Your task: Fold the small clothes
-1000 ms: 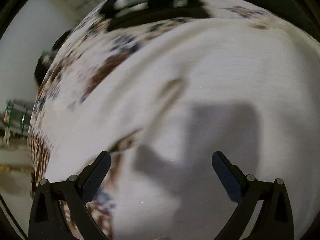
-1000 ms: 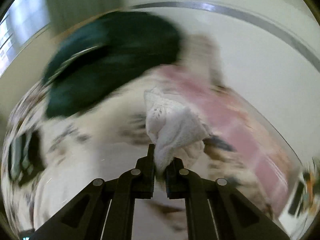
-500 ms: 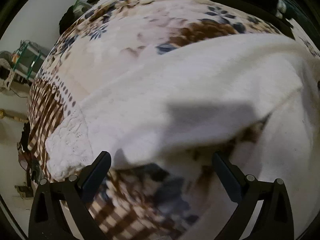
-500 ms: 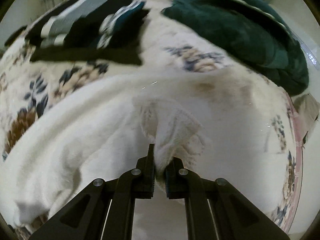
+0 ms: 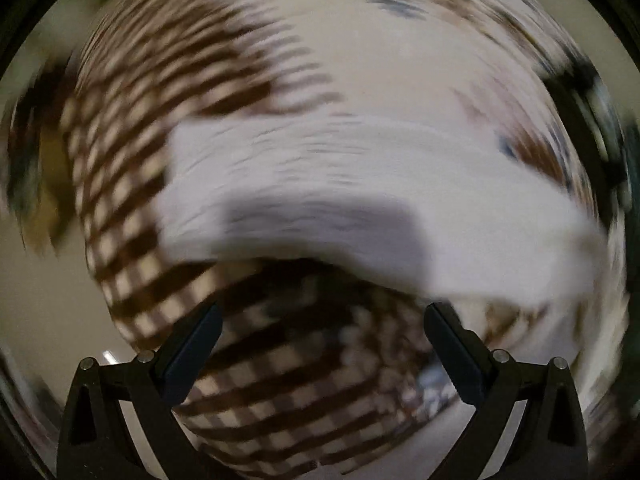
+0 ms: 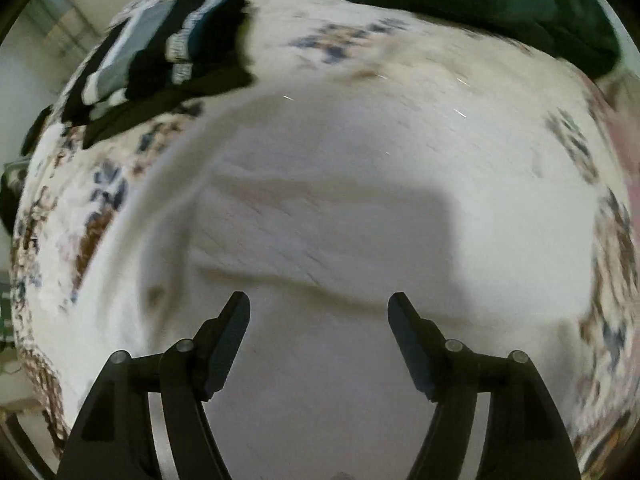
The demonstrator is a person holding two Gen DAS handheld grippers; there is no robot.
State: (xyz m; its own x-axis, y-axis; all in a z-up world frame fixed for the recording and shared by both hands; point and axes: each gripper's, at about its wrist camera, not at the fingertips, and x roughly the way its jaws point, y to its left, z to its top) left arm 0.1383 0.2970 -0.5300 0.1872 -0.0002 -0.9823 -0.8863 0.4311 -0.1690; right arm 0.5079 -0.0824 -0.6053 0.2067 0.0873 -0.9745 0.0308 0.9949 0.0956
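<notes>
Two empty claws [image 5: 320, 354] [image 6: 319, 332], white garment [image 6: 340, 208], dark clothes [image 6: 160, 56] beyond.

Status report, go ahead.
Left gripper open, empty. Right gripper open over white garment. Garment flat on patterned blanket. Dark clothes beyond, clear.

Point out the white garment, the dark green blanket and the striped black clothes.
white garment [image 6: 340, 216], right wrist view, middle of cloth.
dark green blanket [image 6: 480, 4], right wrist view, centre of heap.
striped black clothes [image 6: 160, 56], right wrist view, middle of pile.

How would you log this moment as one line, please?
left gripper: open, empty | right gripper: open, empty | white garment: lying on patterned blanket | views blurred
</notes>
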